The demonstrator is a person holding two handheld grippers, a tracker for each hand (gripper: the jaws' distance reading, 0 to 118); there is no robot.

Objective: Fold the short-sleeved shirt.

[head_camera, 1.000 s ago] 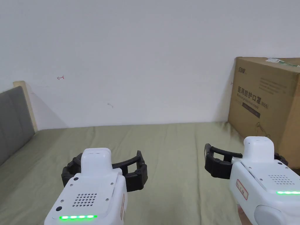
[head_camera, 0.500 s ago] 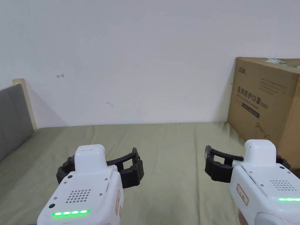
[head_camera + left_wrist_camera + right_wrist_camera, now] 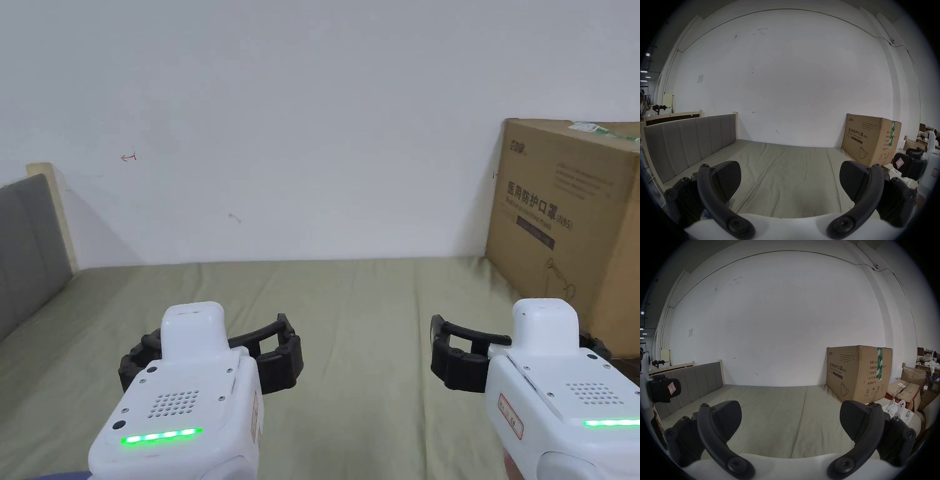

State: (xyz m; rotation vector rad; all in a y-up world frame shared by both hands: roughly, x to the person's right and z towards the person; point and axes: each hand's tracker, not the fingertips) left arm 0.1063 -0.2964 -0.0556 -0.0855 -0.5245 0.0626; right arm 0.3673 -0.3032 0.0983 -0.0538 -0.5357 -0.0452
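Observation:
My left gripper (image 3: 215, 337) hovers open over the olive-green bed sheet (image 3: 362, 300), with nothing between its jaws. My right gripper (image 3: 515, 337) is level with it on the right, also open and empty. In the left gripper view the left gripper (image 3: 790, 168) has its jaws wide apart above bare sheet, and the right gripper (image 3: 907, 164) shows at the right edge. In the right gripper view the right gripper (image 3: 790, 407) looks the same, with the left gripper (image 3: 664, 389) at the far left. A scrap of blue fabric (image 3: 705, 213) peeks out below the left jaw; I cannot tell what it is.
A large cardboard box (image 3: 569, 212) stands on the bed's right end against the white wall. A grey padded headboard (image 3: 25, 244) closes the left end. More flattened boxes and clutter (image 3: 906, 389) lie beyond the bed on the right.
My left gripper has drifted a little to the left and my right gripper slightly left and up. Both stay open.

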